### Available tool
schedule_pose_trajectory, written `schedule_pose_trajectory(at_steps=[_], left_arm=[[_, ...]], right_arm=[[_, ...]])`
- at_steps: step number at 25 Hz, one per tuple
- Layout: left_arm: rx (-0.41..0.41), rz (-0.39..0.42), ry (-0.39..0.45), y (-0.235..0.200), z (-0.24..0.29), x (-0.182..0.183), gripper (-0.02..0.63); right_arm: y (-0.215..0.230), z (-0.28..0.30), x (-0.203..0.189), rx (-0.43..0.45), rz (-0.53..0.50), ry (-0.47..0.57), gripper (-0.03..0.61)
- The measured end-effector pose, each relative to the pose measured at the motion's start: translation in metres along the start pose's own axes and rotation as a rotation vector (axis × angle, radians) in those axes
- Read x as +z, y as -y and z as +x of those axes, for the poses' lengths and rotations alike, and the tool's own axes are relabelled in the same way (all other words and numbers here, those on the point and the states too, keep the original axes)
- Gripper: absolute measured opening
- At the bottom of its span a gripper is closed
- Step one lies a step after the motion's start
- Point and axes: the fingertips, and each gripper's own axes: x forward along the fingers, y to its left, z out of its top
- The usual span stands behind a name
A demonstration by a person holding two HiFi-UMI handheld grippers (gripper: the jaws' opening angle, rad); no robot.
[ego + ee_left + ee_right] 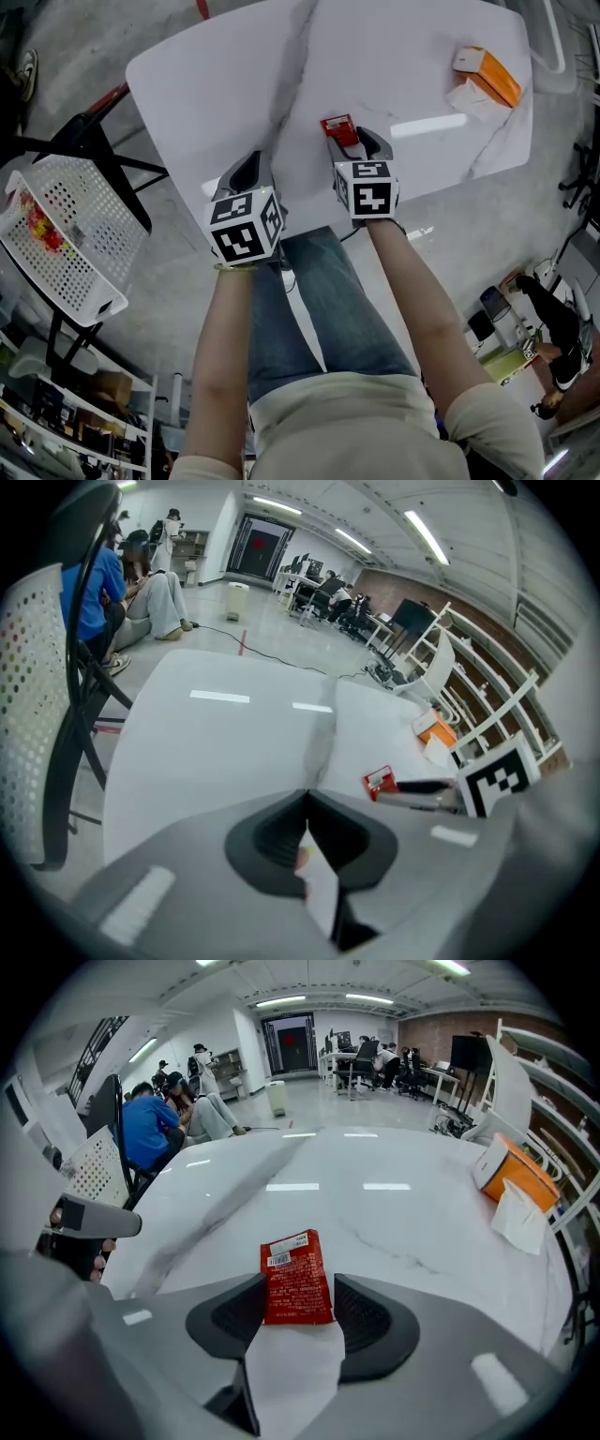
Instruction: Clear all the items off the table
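Observation:
A flat red snack packet (338, 127) lies on the white marble table (234, 66) near its front edge. My right gripper (351, 142) stands over it, and in the right gripper view the packet (296, 1277) sits between the two pads: the left pad is at its edge and a thin gap shows at the right one. The packet is uncrumpled and flat on the table. To the left, my left gripper (253, 161) points down at bare tabletop, its jaw tips meeting (306, 795) with nothing between them. The left gripper view shows the packet (379, 780) off to its right.
An orange tissue box (491, 75) with white tissue sticking out stands at the table's far right corner. A white perforated basket (70, 239) with some colourful items sits on a black stand left of the table. People sit beyond the table (150, 1129).

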Motion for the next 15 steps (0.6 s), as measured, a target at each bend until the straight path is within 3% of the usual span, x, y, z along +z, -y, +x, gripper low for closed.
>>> schedule_pose_trajectory(at_steps=[6, 9, 15], left_arm=[[-0.004, 0.001, -0.003, 0.0016, -0.0011, -0.0008, 0.008], [-0.006, -0.002, -0.003, 0.0014, -0.0021, -0.0011, 0.008], [-0.005, -0.006, 0.001, -0.0008, -0.0058, -0.0022, 0.008]], right_arm=[[0.0000, -0.0016, 0.0017, -0.016, -0.011, 0.005, 0.173], [0.0046, -0.0053, 0.0060, -0.054, -0.018, 0.028, 0.030], [0.0062, -0.0069, 0.0072, -0.061, -0.011, 0.034, 0.021]])
